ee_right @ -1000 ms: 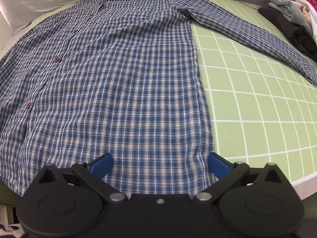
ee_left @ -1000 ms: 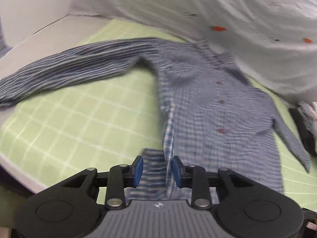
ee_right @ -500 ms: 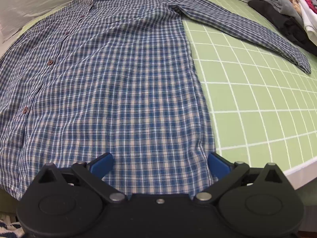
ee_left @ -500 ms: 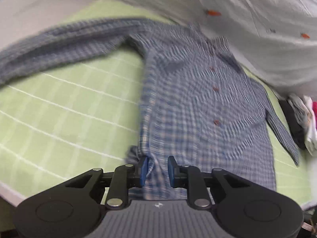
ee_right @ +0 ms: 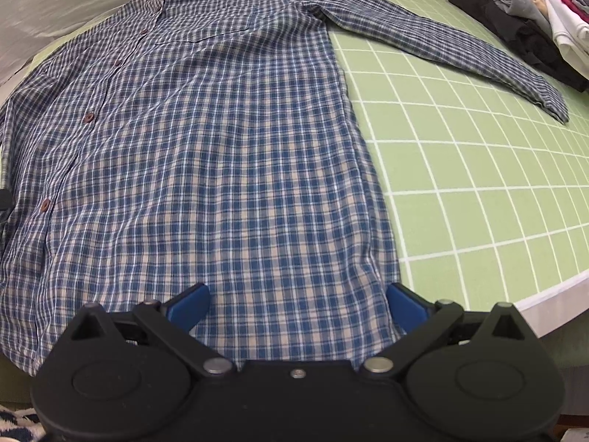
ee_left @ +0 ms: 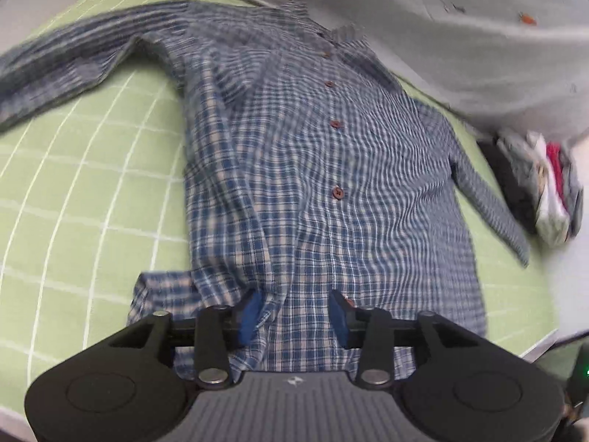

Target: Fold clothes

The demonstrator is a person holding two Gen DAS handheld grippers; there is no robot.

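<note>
Plaid shirt: spread face up, buttoned, on green grid mat over tabletop; collar far, hem near, both sleeves stretched out sideways.

Left claw: pinched tight on near-left hem fold half a second earlier; now opening, blue pads apart, cloth lying loose between them and not pressed. Hem corner dropped back onto mat, small bunched flap left at near-left edge. Judged: smoothing tug finished, hem released, shirt nearly flat and ready for first side fold.

Right claw: spread wide, unchanged from a second earlier, straddling near-right hem of shirt, gripping nothing.

Pose: both claws tilted steeply downward at near edge, left lower over hem than before, right steady.

Also noted: stack of other garments at far right of mat; pale printed sheet behind collar.
</note>
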